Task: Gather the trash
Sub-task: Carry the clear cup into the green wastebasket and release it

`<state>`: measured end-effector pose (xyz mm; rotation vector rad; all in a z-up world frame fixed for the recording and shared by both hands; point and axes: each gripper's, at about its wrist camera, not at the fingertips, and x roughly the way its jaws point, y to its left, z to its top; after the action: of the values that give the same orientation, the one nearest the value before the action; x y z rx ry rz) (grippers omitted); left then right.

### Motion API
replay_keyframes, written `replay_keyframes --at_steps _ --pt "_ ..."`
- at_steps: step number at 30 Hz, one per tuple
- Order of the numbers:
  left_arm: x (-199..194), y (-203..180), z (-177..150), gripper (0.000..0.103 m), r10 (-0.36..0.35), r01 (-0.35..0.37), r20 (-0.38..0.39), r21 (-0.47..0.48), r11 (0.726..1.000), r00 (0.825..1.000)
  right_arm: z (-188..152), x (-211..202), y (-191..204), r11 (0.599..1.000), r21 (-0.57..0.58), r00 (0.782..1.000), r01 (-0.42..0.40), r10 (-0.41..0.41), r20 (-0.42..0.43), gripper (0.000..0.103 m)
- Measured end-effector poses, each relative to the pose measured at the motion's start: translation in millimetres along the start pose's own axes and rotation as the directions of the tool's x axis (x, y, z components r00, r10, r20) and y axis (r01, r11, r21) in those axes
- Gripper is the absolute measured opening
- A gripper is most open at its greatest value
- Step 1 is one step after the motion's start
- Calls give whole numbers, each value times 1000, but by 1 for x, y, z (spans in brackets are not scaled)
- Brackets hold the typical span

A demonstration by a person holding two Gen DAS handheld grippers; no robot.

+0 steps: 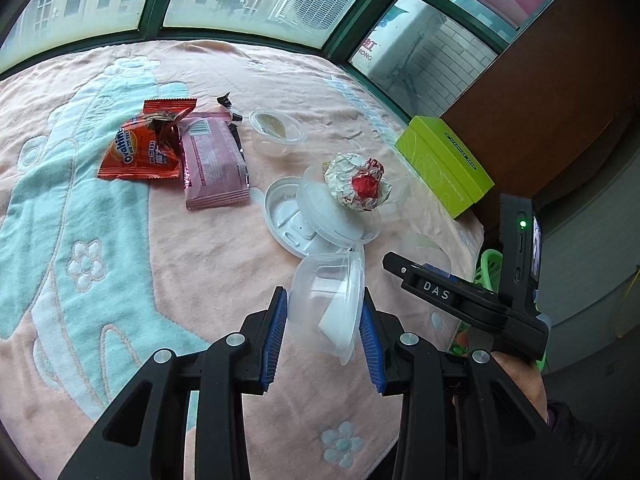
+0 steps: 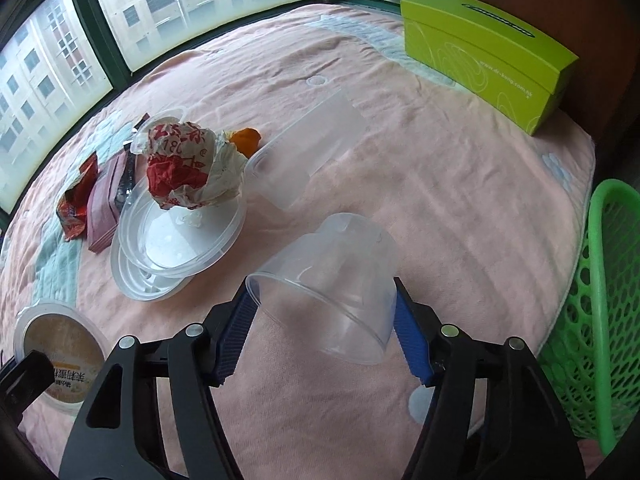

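My left gripper [image 1: 324,296] is shut on a small clear pudding cup [image 1: 332,312], held just above the pink cloth; the right wrist view shows its printed lid [image 2: 60,352] at the bottom left. My right gripper [image 2: 322,300] is shut on a clear plastic cup [image 2: 332,280] that lies on its side on the cloth, rim toward the camera and both blue pads against its wall. A crumpled red and white paper wrapper [image 1: 356,182] [image 2: 188,168] sits in a clear bowl [image 2: 180,240]. Further left lie an orange snack packet [image 1: 140,148] and a pink wrapper [image 1: 214,164].
A green mesh basket [image 2: 592,308] stands off the table's right edge. A lime green box [image 2: 484,60] sits at the back right. A clear tub [image 2: 308,152] lies on its side beside an orange scrap [image 2: 246,140]. Another pudding cup [image 1: 276,128] is further back. Windows line the far edge.
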<state>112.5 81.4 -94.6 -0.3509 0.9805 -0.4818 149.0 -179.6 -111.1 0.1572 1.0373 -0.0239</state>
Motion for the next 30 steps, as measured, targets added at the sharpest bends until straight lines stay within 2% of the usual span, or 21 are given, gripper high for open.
replay_keyframes --at_steps 13,18,30 --pt "4 -39 1 35 -34 34 0 51 998 999 -12 -58 -39 996 3 994 -94 94 51 65" --pt "11 -63 4 35 -61 61 -6 78 995 998 -14 -81 -63 995 19 992 -102 100 82 65" --pt "33 -137 12 35 -118 122 -35 176 977 992 -31 -123 -134 994 99 989 -44 30 144 65"
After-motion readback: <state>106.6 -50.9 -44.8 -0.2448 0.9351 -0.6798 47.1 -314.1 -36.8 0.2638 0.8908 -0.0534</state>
